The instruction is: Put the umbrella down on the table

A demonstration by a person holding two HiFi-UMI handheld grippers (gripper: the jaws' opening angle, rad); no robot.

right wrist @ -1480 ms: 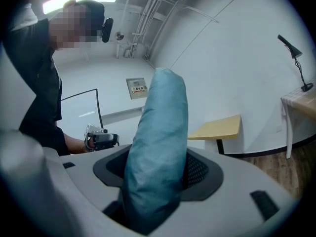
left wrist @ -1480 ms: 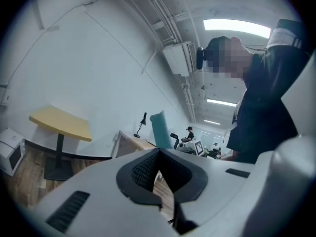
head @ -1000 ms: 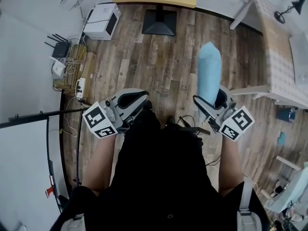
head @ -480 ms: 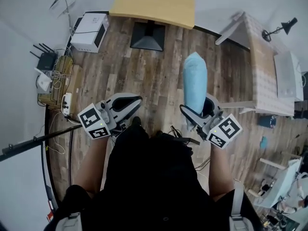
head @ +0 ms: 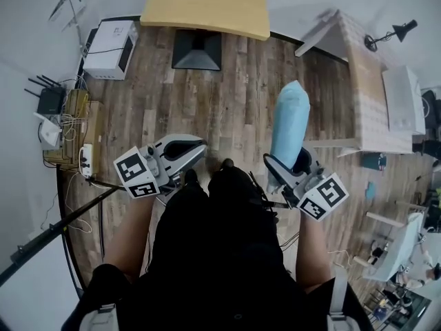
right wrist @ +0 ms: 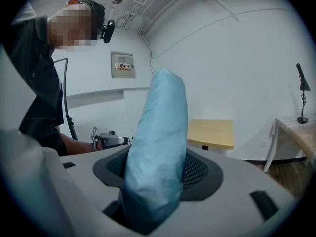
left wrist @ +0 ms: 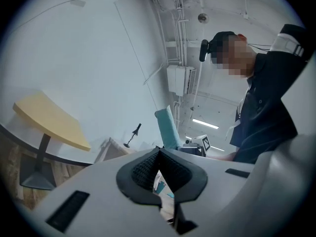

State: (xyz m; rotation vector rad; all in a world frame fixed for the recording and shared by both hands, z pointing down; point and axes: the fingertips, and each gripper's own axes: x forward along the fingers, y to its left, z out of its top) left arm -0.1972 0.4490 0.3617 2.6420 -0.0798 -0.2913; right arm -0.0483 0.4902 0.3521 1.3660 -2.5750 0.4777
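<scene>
Umbrella: a folded umbrella (head: 289,126) in a pale blue sleeve stands nearly upright in the air above the floor, well apart from any desk.
Right gripper: the right gripper (head: 289,172) is clamped on the umbrella's lower end, with the blue fabric filling the gap between its dark pads (right wrist: 197,174).
Left gripper: the left gripper (head: 182,147) is held level beside the person's body, its jaws drawn together with nothing between them.
Markers: a cube with black-and-white square markers (head: 136,172) rides on each gripper; the patterns carry no readable letters.
Floor: brown wood planks (head: 227,109) run the width of the room under both grippers.
Desk: a yellow-topped desk (head: 207,5) on a black pedestal base (head: 196,50) stands ahead against the white wall, its top bare.
Right side: a second desk with a checked cloth (head: 365,81) carries a black lamp (head: 386,33).
Left side: a white appliance (head: 110,40), a black router (head: 48,98) with antennas and a power strip (head: 86,161) sit along the wall.
Writing: a framed wall sign (right wrist: 122,64) shows in the right gripper view, its print too small to read.
</scene>
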